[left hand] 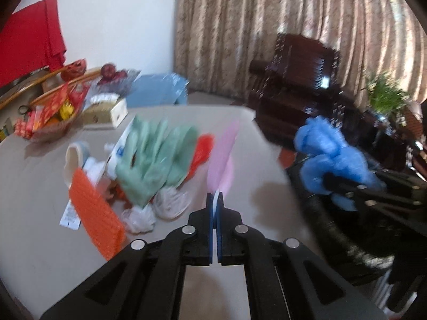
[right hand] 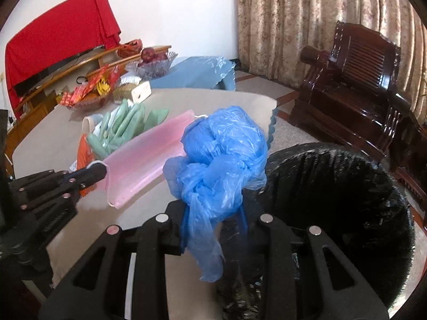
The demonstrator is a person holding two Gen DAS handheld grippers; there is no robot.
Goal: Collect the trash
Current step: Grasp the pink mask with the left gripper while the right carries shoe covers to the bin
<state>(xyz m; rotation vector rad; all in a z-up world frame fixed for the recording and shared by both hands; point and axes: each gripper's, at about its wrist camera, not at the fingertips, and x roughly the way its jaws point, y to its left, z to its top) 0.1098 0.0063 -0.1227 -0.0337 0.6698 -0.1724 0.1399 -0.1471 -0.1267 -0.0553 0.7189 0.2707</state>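
While the left tongs (left hand: pixel 214 202) are clamped tight on the pink mask (right hand: pixel 144 157) and the right tongs (right hand: pixel 213 221) pinch the blue bag (right hand: pixel 224 154), swing both over the black bin (right hand: pixel 333 200) at 3 o'clock b4 letting go, imo.

Left gripper (left hand: pixel 215 200) pinched tight, tilted downward; right gripper (right hand: pixel 213 213) part-closed on a load, also angled downward, alongside.
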